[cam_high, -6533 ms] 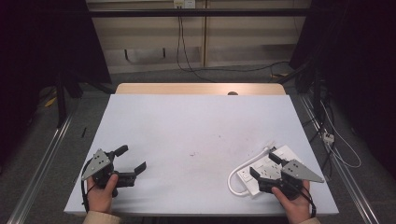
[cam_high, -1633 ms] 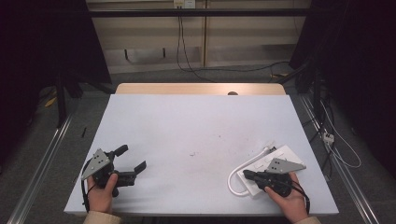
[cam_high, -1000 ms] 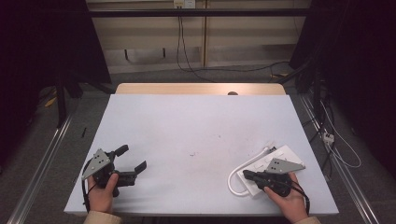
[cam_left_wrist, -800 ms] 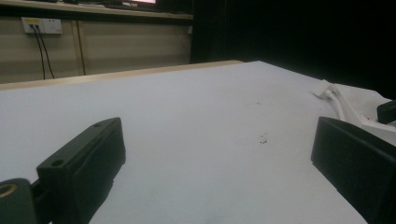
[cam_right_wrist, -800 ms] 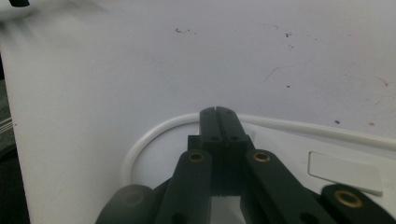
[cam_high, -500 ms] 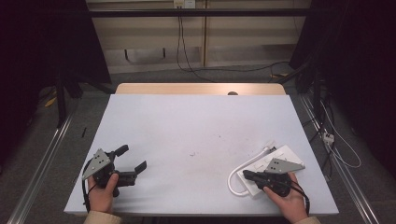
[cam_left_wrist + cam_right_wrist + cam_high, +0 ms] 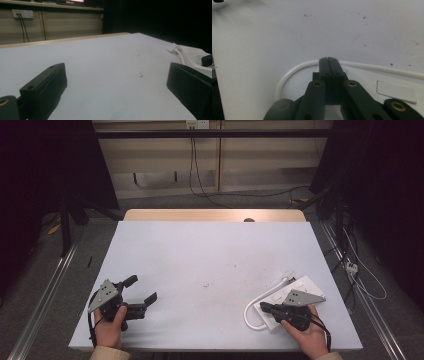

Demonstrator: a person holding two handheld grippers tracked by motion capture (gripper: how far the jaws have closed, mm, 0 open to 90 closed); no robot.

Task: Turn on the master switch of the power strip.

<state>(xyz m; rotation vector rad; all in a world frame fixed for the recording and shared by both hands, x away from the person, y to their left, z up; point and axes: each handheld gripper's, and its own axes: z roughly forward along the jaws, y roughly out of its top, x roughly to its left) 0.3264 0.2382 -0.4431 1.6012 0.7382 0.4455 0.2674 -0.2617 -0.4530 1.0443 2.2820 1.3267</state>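
The work looks barely begun: the white power strip (image 7: 287, 300) lies flat at the near right corner of the bench (image 7: 210, 265), its white cord (image 7: 252, 312) looped beside it, nothing lifted or moved off yet. The right hand-held gripper (image 7: 328, 60) rests over the strip with jaws pressed together, empty, its tips just above the cord. The left hand-held gripper (image 7: 142, 290) waits well apart, jaws spread wide, holding nothing.

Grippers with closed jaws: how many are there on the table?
1. The right gripper, over the white power strip, is closed on nothing. The left gripper, near the table's left corner, is open.
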